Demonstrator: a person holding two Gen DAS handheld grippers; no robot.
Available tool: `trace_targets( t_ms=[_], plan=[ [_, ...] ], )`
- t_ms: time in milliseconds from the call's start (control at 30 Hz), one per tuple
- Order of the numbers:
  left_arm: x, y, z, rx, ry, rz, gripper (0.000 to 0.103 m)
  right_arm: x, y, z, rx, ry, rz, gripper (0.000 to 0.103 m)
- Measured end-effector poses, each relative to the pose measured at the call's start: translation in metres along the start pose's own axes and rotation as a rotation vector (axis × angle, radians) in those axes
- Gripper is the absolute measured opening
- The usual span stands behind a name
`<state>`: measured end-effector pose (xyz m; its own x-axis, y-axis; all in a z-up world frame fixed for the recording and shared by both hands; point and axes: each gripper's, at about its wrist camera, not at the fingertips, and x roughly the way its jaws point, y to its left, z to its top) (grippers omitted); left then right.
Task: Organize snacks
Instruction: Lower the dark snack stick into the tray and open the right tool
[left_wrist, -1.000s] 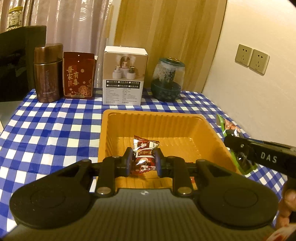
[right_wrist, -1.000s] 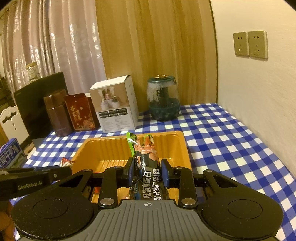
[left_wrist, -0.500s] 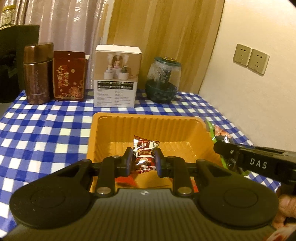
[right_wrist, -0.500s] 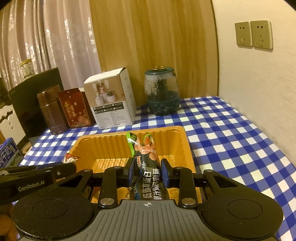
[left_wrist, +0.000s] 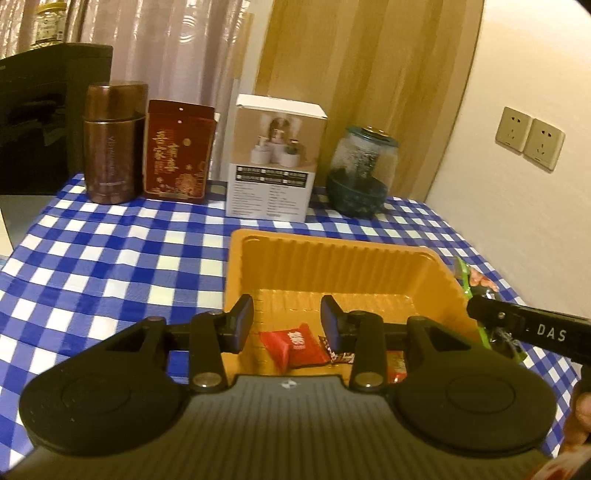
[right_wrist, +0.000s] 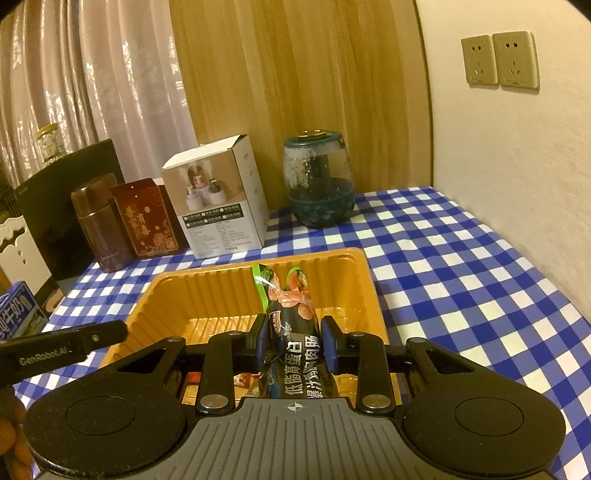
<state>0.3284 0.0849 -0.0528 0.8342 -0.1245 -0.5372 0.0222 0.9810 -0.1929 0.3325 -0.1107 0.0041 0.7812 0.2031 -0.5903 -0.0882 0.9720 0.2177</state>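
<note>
The left gripper (left_wrist: 287, 325) has just opened above the orange tray (left_wrist: 332, 258), fingers empty. The right gripper (right_wrist: 294, 341) grips a sausage pack (right_wrist: 291, 317); lower it before letting go.

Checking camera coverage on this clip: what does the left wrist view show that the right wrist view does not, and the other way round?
Only the left wrist view shows the left gripper from behind, jaws apart with nothing between them, having just opened, and a red candy on the tray floor below. Only the right wrist view shows the right gripper shut on a dark sausage pack, plus a blue milk carton at far left. Both show the orange tray, white box, glass jar, brown canister and red tin.
</note>
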Motion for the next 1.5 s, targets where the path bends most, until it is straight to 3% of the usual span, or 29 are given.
trace_targets(
  t_ms=[633, 667, 700, 767, 1500],
  plan=[
    [0.001, -0.007, -0.004, 0.04, 0.014, -0.011, 0.036, 0.014, -0.016, 0.002, 0.059, -0.016, 0.044, 0.031],
    [0.001, -0.007, -0.004, 0.041, 0.015, -0.01, 0.036, 0.016, -0.019, 0.002, 0.07, -0.015, 0.047, 0.035],
    [0.001, -0.008, -0.004, 0.043, 0.016, -0.01, 0.036, 0.016, -0.021, 0.002, 0.08, -0.022, 0.04, 0.05],
    [0.001, -0.008, -0.004, 0.044, 0.016, -0.008, 0.036, 0.014, -0.027, 0.003, 0.114, -0.036, 0.029, 0.065],
    [-0.011, -0.015, -0.011, 0.068, 0.012, 0.006, 0.042, -0.011, -0.03, 0.001, 0.074, -0.084, -0.033, 0.065]
  ],
)
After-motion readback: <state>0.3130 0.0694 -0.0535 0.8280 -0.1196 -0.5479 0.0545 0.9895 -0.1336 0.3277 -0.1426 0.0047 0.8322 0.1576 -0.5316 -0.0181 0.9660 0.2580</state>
